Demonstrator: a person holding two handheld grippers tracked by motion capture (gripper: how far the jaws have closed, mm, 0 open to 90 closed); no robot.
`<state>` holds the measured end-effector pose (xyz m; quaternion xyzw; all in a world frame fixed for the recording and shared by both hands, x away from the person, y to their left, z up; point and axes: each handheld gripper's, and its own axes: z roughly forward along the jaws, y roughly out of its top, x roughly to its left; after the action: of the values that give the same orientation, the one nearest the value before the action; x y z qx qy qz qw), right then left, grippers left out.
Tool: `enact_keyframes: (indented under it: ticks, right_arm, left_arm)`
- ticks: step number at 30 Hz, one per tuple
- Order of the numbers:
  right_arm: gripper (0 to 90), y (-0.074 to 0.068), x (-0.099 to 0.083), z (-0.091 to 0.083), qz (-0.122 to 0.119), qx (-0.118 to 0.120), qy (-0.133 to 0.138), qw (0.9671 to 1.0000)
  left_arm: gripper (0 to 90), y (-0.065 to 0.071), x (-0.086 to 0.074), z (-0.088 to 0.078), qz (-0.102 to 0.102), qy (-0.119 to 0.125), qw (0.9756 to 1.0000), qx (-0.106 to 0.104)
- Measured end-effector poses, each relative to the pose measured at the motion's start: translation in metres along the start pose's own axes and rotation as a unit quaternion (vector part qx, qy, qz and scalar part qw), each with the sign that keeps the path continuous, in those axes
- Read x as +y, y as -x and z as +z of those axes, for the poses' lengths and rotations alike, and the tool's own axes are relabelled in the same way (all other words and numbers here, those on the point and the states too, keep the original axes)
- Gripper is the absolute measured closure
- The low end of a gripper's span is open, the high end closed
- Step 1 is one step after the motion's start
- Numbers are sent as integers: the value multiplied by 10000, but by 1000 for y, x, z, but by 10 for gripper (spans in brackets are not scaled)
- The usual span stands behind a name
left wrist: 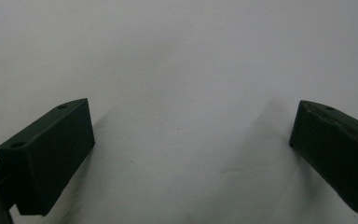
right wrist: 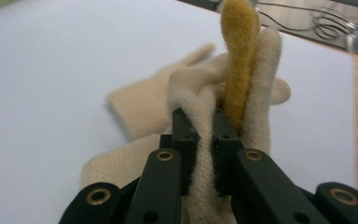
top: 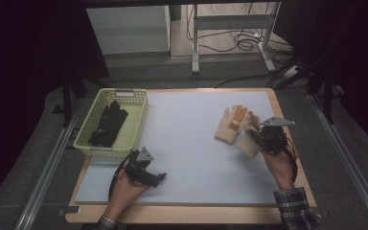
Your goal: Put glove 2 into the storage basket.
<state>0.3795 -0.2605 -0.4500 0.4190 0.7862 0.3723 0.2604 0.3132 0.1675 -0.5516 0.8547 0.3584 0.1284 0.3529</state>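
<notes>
Right gripper [right wrist: 205, 140] clamped on a cream glove [right wrist: 200, 98], lifting its fabric off the bench [top: 191, 143]; a second glove [top: 230, 125] lies beside. Left gripper [left wrist: 191, 140] wide open, holding nothing; basket [top: 136, 120] beyond it

the left gripper [top: 159, 178] rests low at the near left of the table, held by the left hand [top: 124, 187], its jaws standing wide apart with nothing between them. the right gripper [right wrist: 204, 140], borne by the right hand [top: 280, 167] in a checked sleeve, seems lifted slightly; its jaws are pinched close together on cloth.
</notes>
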Motion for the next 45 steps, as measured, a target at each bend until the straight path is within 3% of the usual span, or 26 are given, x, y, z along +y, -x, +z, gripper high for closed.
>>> enact_keyframes:
  ticks: [7,15,21,26,30,34,38,45]
  right_arm:
    - [821,-37,11,5,-256,565,130,9980]
    - [820,-87,20,27,-594,1156,109,9915]
    - [818,-115,22,52,-677,1442,39,9872]
    - [814,-133,17,72,-806,1477,-44,9857]
    - [800,-141,11,84,-856,1482,-150,9851]
    - [633,-145,4,95,-803,1555,-240,9843]
    - [494,-142,11,90,-800,1574,-266,9839]
    - [422,-129,20,73,-737,1523,-97,9855]
  left_arm:
    - [0,0,0,0,-10,9,10000,2]
    - [0,0,0,0,-10,6,10000,0]
    - [0,0,0,0,-13,7,10000,0]
    - [0,0,0,0,-2,0,10000,-3]
    - [0,0,0,0,-4,1,10000,-4]
    - [0,0,0,0,-4,0,10000,-3]
    - [0,0,0,0,-5,0,10000,-3]
    - [0,0,0,0,-10,-1,10000,-6]
